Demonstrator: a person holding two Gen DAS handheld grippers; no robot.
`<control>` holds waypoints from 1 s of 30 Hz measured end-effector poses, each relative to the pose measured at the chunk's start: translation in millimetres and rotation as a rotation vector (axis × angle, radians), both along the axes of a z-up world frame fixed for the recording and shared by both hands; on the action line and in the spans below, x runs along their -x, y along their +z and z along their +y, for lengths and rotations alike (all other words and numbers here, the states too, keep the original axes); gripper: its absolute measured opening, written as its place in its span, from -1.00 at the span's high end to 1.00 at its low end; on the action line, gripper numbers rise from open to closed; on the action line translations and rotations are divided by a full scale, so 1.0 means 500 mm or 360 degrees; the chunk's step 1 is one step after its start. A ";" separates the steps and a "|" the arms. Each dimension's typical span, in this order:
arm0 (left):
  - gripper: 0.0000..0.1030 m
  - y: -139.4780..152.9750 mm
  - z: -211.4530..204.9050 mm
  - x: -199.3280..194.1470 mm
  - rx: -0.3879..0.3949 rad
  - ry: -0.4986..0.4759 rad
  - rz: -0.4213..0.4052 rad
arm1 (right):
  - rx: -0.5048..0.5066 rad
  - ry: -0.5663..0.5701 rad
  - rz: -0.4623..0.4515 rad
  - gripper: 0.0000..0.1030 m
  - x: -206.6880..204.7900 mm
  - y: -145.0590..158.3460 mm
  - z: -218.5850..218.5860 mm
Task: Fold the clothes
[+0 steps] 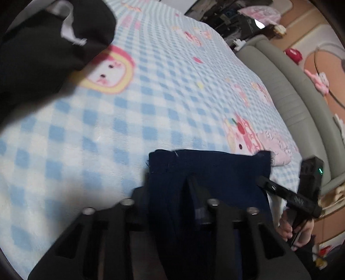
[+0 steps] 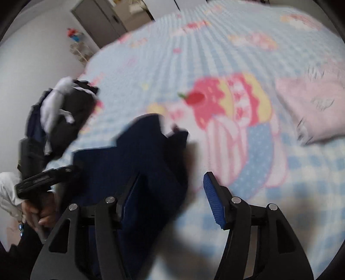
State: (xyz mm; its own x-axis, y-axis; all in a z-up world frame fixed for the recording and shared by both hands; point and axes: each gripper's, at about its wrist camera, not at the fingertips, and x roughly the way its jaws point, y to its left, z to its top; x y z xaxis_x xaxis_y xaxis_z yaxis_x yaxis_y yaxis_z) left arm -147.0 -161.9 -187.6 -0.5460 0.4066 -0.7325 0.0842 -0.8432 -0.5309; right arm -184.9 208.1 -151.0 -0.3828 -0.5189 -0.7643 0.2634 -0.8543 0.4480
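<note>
A dark navy garment [image 1: 207, 170] hangs folded over my left gripper [image 1: 172, 193], whose jaws are shut on it above the blue checked blanket [image 1: 107, 129]. My right gripper [image 2: 172, 187] is open; the navy garment [image 2: 133, 159] drapes over its left finger, and the blue-padded right finger [image 2: 213, 202] is bare. The right gripper shows in the left wrist view [image 1: 289, 193] at the garment's right edge. The left gripper shows in the right wrist view [image 2: 43, 178] at the garment's left edge.
A pile of black and white clothes [image 1: 43, 43] lies at the far left of the bed. A folded pink garment [image 2: 312, 103] lies on the blanket to the right. A grey padded bed edge [image 1: 291, 97] runs along the right. Clutter [image 1: 237, 17] sits beyond the bed.
</note>
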 end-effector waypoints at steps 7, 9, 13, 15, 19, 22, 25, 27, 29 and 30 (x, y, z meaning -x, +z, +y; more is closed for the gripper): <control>0.77 0.054 0.025 0.038 0.0090 -0.0054 0.0082 | 0.0020 0.0080 0.0010 0.89 0.028 0.031 -0.024; 0.77 0.063 0.022 0.057 0.0090 -0.0050 0.0094 | 0.0032 0.0038 0.0073 0.89 0.037 0.061 -0.019; 0.70 0.043 0.019 0.106 0.0116 -0.0089 -0.0069 | -0.0066 -0.0052 0.0025 0.84 0.076 0.044 -0.022; 0.68 0.051 0.016 0.095 0.0142 -0.0064 -0.0134 | -0.0154 -0.0065 -0.0040 0.37 0.078 0.026 -0.020; 0.60 0.127 0.022 -0.015 0.0297 0.0015 0.0094 | -0.0278 -0.0045 0.0012 0.32 0.012 0.061 0.001; 0.60 0.125 0.050 -0.052 0.0218 -0.0053 0.0102 | -0.0237 0.0002 0.0095 0.27 -0.052 0.099 0.003; 0.60 0.108 0.092 -0.083 0.0071 -0.0154 0.0120 | -0.0107 0.0074 0.0105 0.27 -0.110 0.113 -0.012; 0.60 0.104 0.089 -0.103 0.0121 -0.0103 0.0088 | -0.0052 0.0129 0.0108 0.27 -0.148 0.093 -0.040; 0.60 0.101 0.086 -0.122 0.0172 -0.0052 0.0055 | -0.0069 0.0212 0.0044 0.27 -0.180 0.044 -0.088; 0.60 0.099 0.084 -0.132 0.0197 -0.0026 0.0039 | -0.0079 0.0254 0.0011 0.27 -0.196 0.020 -0.112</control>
